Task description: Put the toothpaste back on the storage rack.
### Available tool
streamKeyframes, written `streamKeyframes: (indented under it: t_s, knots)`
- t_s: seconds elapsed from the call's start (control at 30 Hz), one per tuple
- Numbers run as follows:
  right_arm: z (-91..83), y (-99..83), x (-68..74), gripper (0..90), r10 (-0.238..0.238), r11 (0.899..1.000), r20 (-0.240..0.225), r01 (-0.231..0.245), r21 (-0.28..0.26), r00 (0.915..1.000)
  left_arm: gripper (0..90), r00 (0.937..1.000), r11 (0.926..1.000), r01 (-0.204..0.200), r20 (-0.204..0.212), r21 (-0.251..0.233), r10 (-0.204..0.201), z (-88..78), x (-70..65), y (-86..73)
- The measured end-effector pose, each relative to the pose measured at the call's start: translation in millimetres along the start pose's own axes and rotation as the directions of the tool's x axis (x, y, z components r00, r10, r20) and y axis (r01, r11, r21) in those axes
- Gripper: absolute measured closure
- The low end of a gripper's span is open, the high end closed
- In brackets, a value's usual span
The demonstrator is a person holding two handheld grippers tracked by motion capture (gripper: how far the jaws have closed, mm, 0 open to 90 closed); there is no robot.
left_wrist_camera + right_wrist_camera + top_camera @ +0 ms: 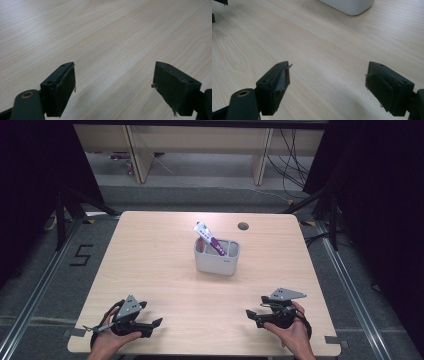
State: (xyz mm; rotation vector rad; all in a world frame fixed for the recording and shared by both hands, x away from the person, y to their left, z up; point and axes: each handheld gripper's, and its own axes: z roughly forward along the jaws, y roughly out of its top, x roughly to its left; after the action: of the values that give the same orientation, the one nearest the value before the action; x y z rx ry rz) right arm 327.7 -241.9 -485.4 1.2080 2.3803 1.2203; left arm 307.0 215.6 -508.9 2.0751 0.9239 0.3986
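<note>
Item: white holder (217, 256), mid-tabletop (150, 270), compartmented; a purple-and-white tube (209, 238) leans in its left compartment, top tilted up-left, likely propped on the wall. Left gripper (150, 327) and right gripper (251, 315): both low near the front edge, well apart from the holder; each has its fingers (62, 87) spread wide, holding nothing. Bare wood lies between grippers and holder, giving free room to advance; the holder's corner (352, 6) shows ahead in the right gripper view
</note>
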Motion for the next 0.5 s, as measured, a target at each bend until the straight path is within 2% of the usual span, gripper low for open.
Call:
streamKeyframes:
  t_s: [0.1, 0.13, 0.2, 0.23, 0.3, 0.33, 0.37, 0.4, 0.43, 0.47, 0.5]
  knots:
    - [-1.1, -1.2, -0.8, 20.2, -0.024, 1.000, 0.000, 0.024, -0.003, 0.9997, 17.9, 1.0000, 1.0000, 0.006, -0.004, -0.008, -0.006, 1.0, -0.8, -0.5]
    - [-1.0, -2.7, 0.9, 20.2, -0.003, 1.000, -0.014, 0.003, -0.002, 0.9999, 17.9, 1.0000, 1.0000, 0.006, -0.003, -0.008, -0.006, 1.0, -0.8, -0.5]
    - [-2.4, -3.6, 0.0, 20.0, -0.024, 1.000, -0.003, 0.024, -0.001, 0.9997, 17.9, 0.9999, 1.0000, -0.002, -0.014, -0.001, 0.002, 1.0, 0.0, -0.4]
    - [-3.0, -4.4, 2.2, 20.0, 0.003, 1.000, -0.010, -0.003, 0.010, 0.9999, 17.9, 0.9999, 0.9999, 0.008, -0.013, -0.011, -0.008, 1.8, -0.9, -0.7]
    - [-3.4, -5.7, -0.4, 19.9, -0.036, 0.999, -0.006, 0.036, 0.000, 0.9993, 17.9, 0.9999, 0.9999, 0.007, -0.014, -0.010, -0.007, 1.9, -1.0, -0.7]
    - [-3.7, -6.9, 0.8, 19.7, -0.012, 1.000, -0.010, 0.012, 0.006, 0.9999, 17.9, 0.9999, 0.9999, 0.006, -0.015, -0.009, -0.006, 1.8, -1.0, -0.7]
    - [-4.4, -7.5, 0.4, 19.6, -0.029, 1.000, -0.005, 0.029, 0.003, 0.9996, 17.9, 0.9999, 0.9999, 0.005, -0.014, -0.010, -0.006, 1.8, -1.0, -0.7]
    - [-5.3, -8.5, 3.1, 19.7, 0.007, 1.000, -0.013, -0.007, 0.016, 0.9999, 17.9, 0.9999, 0.9999, 0.005, -0.014, -0.010, -0.005, 1.8, -1.0, -0.8]
    - [-5.0, -9.0, 0.7, 19.6, -0.030, 1.000, -0.004, 0.030, 0.003, 0.9995, 17.9, 0.9999, 0.9999, 0.005, -0.014, -0.010, -0.005, 1.8, -1.0, -0.8]
    - [-5.7, -10.0, 2.1, 19.5, -0.012, 1.000, -0.014, 0.012, 0.009, 0.9998, 17.9, 0.9999, 0.9999, 0.004, -0.014, -0.010, -0.004, 1.9, -1.0, -0.8]
    - [-6.7, -11.4, 3.2, 19.5, -0.004, 1.000, 0.001, 0.004, 0.011, 1.0000, 17.9, 0.9996, 0.9992, 0.027, -0.002, -0.028, -0.027, 2.8, -2.8, -1.0]
